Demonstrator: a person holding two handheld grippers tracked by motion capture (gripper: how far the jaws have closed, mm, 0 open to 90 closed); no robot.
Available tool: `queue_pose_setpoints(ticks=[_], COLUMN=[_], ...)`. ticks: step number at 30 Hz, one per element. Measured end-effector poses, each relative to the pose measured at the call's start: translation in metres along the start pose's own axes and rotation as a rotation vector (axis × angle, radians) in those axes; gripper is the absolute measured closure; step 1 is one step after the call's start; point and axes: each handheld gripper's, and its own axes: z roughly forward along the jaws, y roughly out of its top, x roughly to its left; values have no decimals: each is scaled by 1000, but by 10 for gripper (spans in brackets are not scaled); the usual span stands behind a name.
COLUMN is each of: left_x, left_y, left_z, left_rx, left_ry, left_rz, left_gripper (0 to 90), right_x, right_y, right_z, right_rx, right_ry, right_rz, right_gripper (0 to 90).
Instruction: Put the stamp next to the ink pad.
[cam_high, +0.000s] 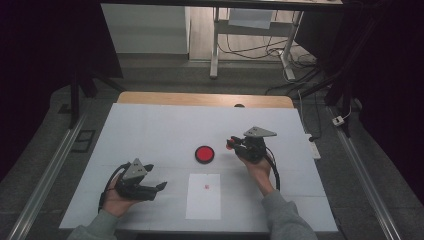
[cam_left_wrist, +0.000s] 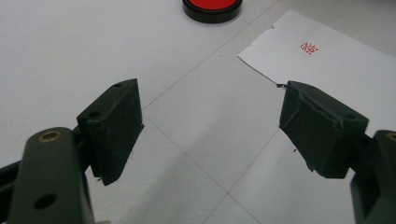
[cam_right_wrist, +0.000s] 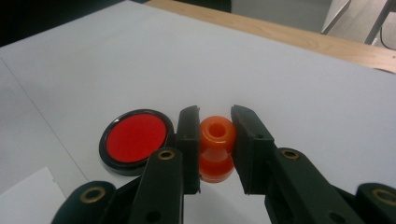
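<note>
A round red ink pad in a black case (cam_high: 204, 154) (cam_left_wrist: 212, 6) (cam_right_wrist: 134, 139) lies open near the table's middle. To its right my right gripper (cam_high: 233, 144) (cam_right_wrist: 215, 126) is shut on an orange stamp (cam_right_wrist: 215, 150), held upright just above the table beside the pad. A white paper sheet (cam_high: 203, 196) (cam_left_wrist: 327, 60) lies in front of the pad, bearing a small red stamp mark (cam_high: 206, 187) (cam_left_wrist: 308, 48). My left gripper (cam_high: 161, 187) (cam_left_wrist: 210, 130) stands open at the front left, left of the sheet, with nothing between its jaws.
The white table cover (cam_high: 150, 135) ends at a wooden strip (cam_high: 205, 99) along the far edge. Beyond it stand desk legs and cables on the floor (cam_high: 280, 55). Metal rails (cam_high: 47, 170) run along both sides of the table.
</note>
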Motion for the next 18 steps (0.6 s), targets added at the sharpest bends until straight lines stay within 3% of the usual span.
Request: queue_pose_setpoints(ticks=[18], left_x=[0], left_y=[0], left_z=[0], left_rx=[0], left_ry=[2], left_rz=[-1], left_gripper=[213], right_x=[2], right_y=[-10], right_z=[32], right_rx=[80], right_ry=[2], right_rz=[-21], right_gripper=[725])
